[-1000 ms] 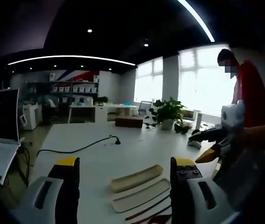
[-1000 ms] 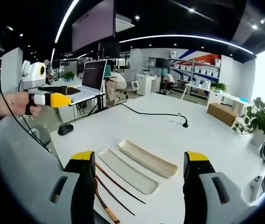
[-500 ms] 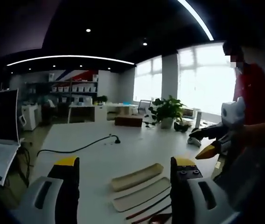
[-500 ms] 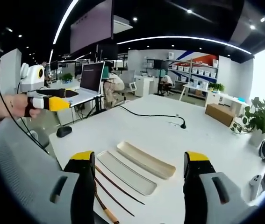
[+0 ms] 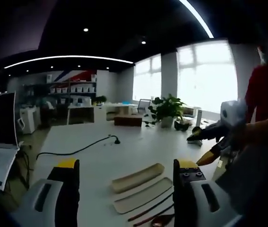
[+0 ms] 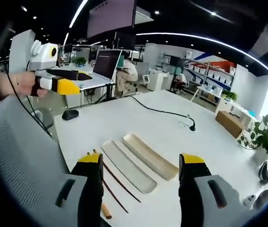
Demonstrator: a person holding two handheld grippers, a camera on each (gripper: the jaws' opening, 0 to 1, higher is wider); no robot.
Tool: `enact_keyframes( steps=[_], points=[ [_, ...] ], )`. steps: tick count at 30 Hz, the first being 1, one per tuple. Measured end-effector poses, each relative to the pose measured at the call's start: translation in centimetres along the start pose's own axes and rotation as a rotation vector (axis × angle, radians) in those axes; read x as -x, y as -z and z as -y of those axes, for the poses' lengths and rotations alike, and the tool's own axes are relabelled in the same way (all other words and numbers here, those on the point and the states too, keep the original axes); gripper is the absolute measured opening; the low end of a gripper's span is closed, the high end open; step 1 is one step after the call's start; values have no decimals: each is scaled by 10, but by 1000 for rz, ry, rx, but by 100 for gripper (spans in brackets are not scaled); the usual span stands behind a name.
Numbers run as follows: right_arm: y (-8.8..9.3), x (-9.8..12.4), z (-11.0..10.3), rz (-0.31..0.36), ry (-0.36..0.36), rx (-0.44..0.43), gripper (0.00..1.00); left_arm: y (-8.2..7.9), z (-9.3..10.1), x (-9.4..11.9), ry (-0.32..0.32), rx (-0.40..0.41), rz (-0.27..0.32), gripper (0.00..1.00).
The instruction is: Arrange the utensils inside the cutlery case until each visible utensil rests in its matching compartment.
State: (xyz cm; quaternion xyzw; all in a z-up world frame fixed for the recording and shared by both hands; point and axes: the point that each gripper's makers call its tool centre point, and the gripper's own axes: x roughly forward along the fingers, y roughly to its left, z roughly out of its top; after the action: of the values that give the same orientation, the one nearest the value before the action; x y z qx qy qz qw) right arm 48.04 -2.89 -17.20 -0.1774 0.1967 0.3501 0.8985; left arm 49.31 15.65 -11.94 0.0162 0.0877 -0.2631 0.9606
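A two-part beige cutlery case lies open on the white table: a deeper tray (image 5: 138, 177) (image 6: 150, 156) and, beside it, a flatter half (image 5: 143, 198) (image 6: 126, 166). Dark chopsticks (image 6: 117, 182) (image 5: 149, 213) lie on the table next to the flat half. A wooden spoon (image 5: 159, 220) (image 6: 104, 210) rests at the near edge. My left gripper (image 5: 128, 189) hovers open above the table, nothing between its jaws. My right gripper (image 6: 141, 189) is open too, above the case. Each gripper appears in the other's view, held in a hand: the right gripper (image 5: 205, 157), the left gripper (image 6: 66, 87).
A black cable with a small plug (image 6: 164, 112) (image 5: 77, 151) crosses the table's far part. A black mouse (image 6: 70, 114) sits near the left corner. A cardboard box (image 6: 230, 124) and potted plant (image 5: 168, 113) stand further off. A grey chair back (image 6: 20, 156) is close by.
The right gripper view has shifted, so its camera moved slightly; the left view barely changed. Case, chopsticks and spoon stay where they were. Both grippers remain open.
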Motion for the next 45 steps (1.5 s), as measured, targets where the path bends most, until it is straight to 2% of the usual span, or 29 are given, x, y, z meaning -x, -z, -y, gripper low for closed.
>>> enact_keyframes(
  steps=[3, 7, 9, 13, 15, 18, 22, 25, 28, 31, 35, 42, 45],
  points=[
    [8, -3, -6, -48, -55, 10, 53, -3, 0, 0, -6, -42, 0, 82],
    [16, -10, -13, -92, -111, 27, 53, -4, 2, -3, -4, -69, -8, 82],
    [22, -14, -18, -132, -144, 50, 43, -2, 3, -3, 0, -75, -21, 82],
    [28, -22, -23, -160, -176, 82, 44, -1, 3, -4, 5, -69, -25, 82],
    [39, -24, -33, -215, -242, 123, 38, 1, 2, -4, 5, -66, -35, 82],
    [46, -29, -39, -243, -268, 133, 37, 1, 2, -4, 3, -66, -35, 82],
    [60, -32, -53, -291, -352, 161, 25, 1, 1, -4, 3, -65, -35, 82],
    [65, -36, -60, -317, -386, 156, 25, 0, 1, -4, 1, -65, -33, 82],
    [68, -38, -63, -337, -408, 180, 19, 0, 1, -4, 0, -67, -34, 82],
    [71, -43, -63, -358, -412, 185, 23, 1, 0, -4, -2, -68, -36, 82],
    [76, -47, -68, -380, -445, 202, 15, 1, 1, -4, 1, -67, -40, 81],
    [95, -51, -77, -467, -501, 226, 14, 2, 0, -4, 0, -68, -42, 81],
    [100, -51, -80, -482, -516, 230, 13, 4, -1, -3, -3, -64, -50, 81]
  ],
)
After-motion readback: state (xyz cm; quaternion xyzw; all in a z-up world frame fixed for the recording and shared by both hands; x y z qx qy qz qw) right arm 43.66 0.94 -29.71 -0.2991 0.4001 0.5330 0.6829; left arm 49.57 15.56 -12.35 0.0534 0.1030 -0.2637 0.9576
